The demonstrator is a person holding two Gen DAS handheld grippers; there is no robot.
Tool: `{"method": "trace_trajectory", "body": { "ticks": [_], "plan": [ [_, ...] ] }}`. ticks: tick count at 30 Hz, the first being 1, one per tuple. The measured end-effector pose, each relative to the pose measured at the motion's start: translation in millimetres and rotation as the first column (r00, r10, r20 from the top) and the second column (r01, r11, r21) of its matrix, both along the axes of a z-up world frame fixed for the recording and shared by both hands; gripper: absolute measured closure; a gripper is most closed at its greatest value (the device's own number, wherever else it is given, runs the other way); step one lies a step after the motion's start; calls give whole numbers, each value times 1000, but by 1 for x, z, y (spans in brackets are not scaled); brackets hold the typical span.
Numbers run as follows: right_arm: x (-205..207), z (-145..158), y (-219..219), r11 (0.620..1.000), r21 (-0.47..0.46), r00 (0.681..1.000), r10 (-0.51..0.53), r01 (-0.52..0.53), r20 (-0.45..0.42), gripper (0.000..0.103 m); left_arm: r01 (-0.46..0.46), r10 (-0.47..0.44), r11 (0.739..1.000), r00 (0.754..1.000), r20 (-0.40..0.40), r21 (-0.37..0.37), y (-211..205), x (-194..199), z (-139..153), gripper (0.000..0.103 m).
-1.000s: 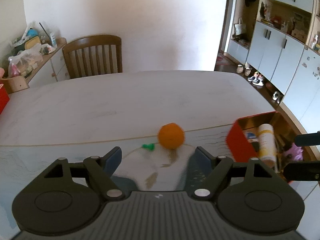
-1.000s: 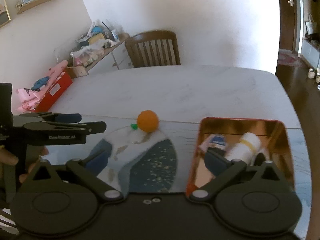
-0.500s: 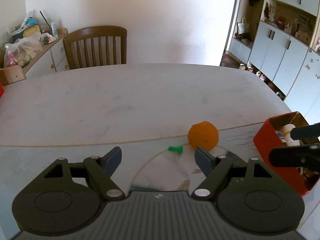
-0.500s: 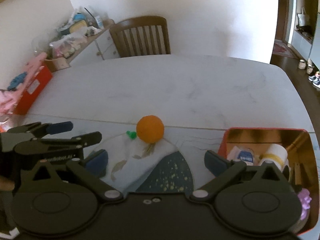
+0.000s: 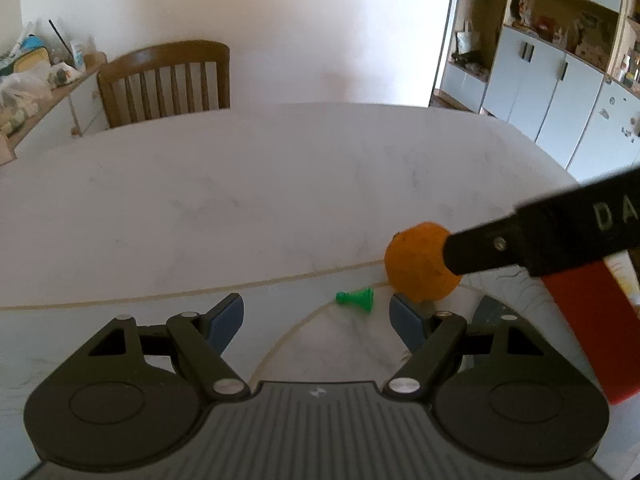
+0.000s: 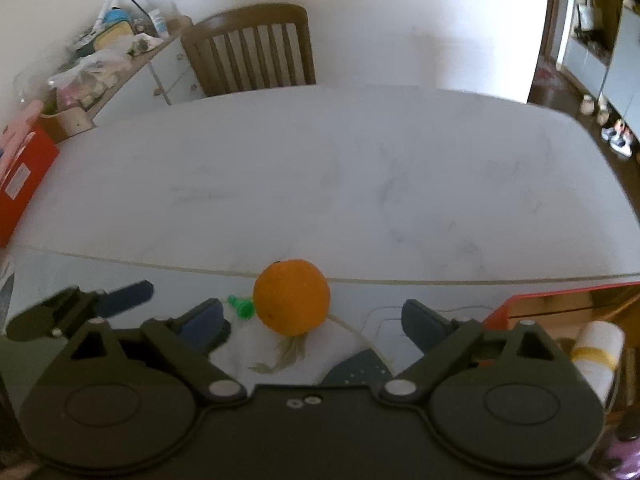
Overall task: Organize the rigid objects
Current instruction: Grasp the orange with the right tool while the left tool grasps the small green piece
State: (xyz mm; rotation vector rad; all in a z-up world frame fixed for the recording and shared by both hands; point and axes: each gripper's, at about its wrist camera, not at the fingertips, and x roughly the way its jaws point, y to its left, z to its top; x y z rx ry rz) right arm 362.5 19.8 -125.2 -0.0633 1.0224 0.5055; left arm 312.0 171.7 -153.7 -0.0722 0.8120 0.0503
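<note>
An orange (image 5: 420,266) sits on the patterned mat at the near part of the white table (image 5: 260,184). A small green game pawn (image 5: 356,298) lies just left of it. My right gripper (image 6: 316,320) is open, and the orange (image 6: 292,298) lies just ahead of its jaws, left of centre, with the pawn (image 6: 240,306) beside it. My left gripper (image 5: 316,316) is open and empty, with the pawn ahead of its right finger. A red box (image 6: 560,308) holding a white bottle (image 6: 598,346) stands at the right.
A wooden chair (image 5: 168,80) stands at the table's far side. A cluttered sideboard (image 6: 112,52) lines the left wall, with a red carton (image 6: 20,172) near it. Cabinets (image 5: 560,92) fill the right wall. The red box (image 5: 588,320) sits at the table's right edge.
My right gripper has moved left from over the red box and closer to the orange. My left gripper has shifted left, so the orange and pawn now lie to its right.
</note>
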Motion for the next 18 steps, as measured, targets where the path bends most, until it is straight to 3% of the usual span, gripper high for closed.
{"method": "trace_trajectory", "body": {
  "ticks": [10,16,18],
  "plan": [
    [12,-14,15,1000,-6,1000,1,-1,-21,27,12,-12,1000,1000,-1,-23,0,16,-20,26],
    [19,-19,21,1000,-14,1000,2,-2,-30,33,13,-12,1000,1000,18,-19,-4,19,-22,50],
    [19,-21,23,1000,-25,999,4,-5,-38,35,20,-20,1000,1000,20,-19,-7,19,-21,64]
  ]
}}
